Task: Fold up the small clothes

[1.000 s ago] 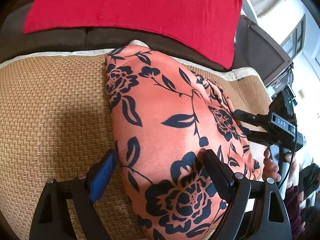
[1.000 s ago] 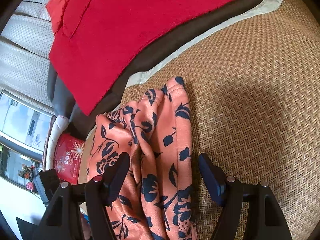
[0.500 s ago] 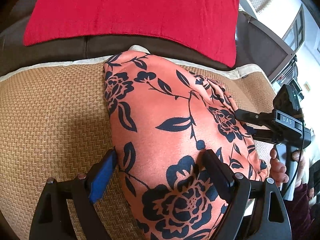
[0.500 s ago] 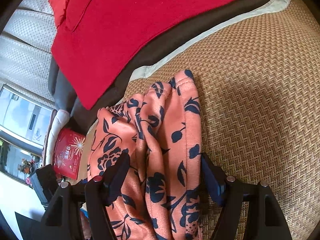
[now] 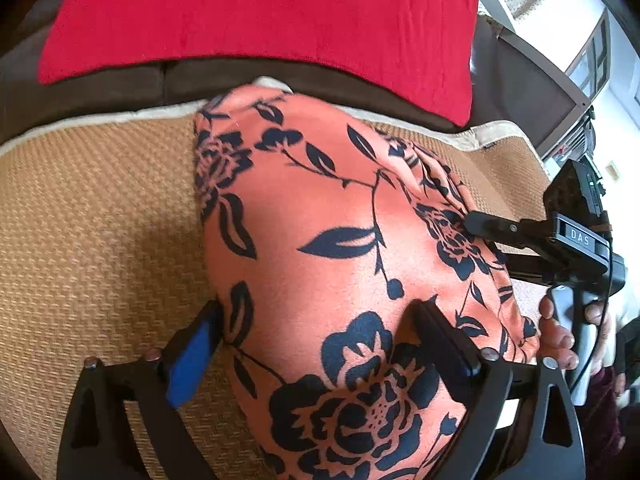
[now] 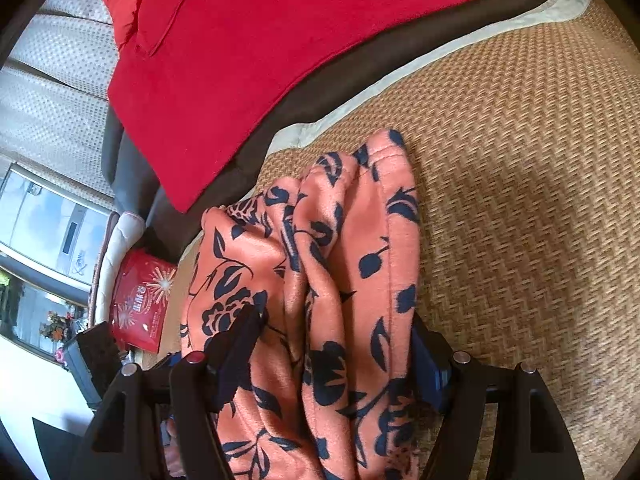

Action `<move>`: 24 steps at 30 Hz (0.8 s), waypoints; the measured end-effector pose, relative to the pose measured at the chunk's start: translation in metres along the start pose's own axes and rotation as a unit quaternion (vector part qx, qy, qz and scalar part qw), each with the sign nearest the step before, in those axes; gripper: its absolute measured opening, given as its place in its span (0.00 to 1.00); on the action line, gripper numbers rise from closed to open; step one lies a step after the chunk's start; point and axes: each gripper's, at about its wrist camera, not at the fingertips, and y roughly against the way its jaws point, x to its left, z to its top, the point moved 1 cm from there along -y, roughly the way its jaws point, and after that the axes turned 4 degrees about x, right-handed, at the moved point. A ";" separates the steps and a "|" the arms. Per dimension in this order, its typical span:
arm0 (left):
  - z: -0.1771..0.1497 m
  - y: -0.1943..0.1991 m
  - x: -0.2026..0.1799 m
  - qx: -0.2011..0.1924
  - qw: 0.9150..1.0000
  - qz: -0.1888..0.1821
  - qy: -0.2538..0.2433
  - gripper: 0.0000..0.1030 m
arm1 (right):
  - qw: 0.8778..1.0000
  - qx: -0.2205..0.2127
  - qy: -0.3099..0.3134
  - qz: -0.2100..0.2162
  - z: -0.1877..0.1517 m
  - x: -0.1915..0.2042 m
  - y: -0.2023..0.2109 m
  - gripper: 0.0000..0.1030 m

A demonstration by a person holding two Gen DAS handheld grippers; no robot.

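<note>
A small orange garment with dark blue flowers [image 5: 320, 240] lies on a woven straw mat [image 5: 92, 232]. It also shows in the right wrist view [image 6: 340, 264], bunched in folds. My left gripper [image 5: 316, 320] is open, its fingers wide apart astride the garment's near end. My right gripper [image 6: 336, 332] is open too, its fingers astride the bunched edge, and cloth fills the gap. The right gripper also shows at the garment's right edge in the left wrist view [image 5: 492, 240], held by a hand.
A red cushion [image 5: 260, 20] lies on the dark brown sofa back [image 5: 120, 84] behind the mat. A red packet [image 6: 140, 304] and a window [image 6: 44, 216] are at the left of the right wrist view. Bare mat [image 6: 540, 200] stretches to the right.
Both grippers have moved forward over the garment, and more cloth lies between the fingers. The right gripper's fingers now press closer on the bunched folds. The garment's far end has shifted slightly.
</note>
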 end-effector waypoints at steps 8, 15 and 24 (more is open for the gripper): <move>0.002 -0.002 0.013 -0.002 0.998 -0.053 0.044 0.95 | 1.000 -0.017 0.004 0.000 -0.002 0.011 -0.013 0.72; 0.001 0.004 0.013 -0.034 0.998 -0.035 0.036 0.71 | 0.997 -0.036 0.043 -0.049 -0.012 0.032 -0.024 0.52; 0.000 0.027 0.021 -0.081 0.996 -0.002 0.026 0.50 | 0.987 -0.072 0.107 -0.098 -0.018 0.079 -0.037 0.40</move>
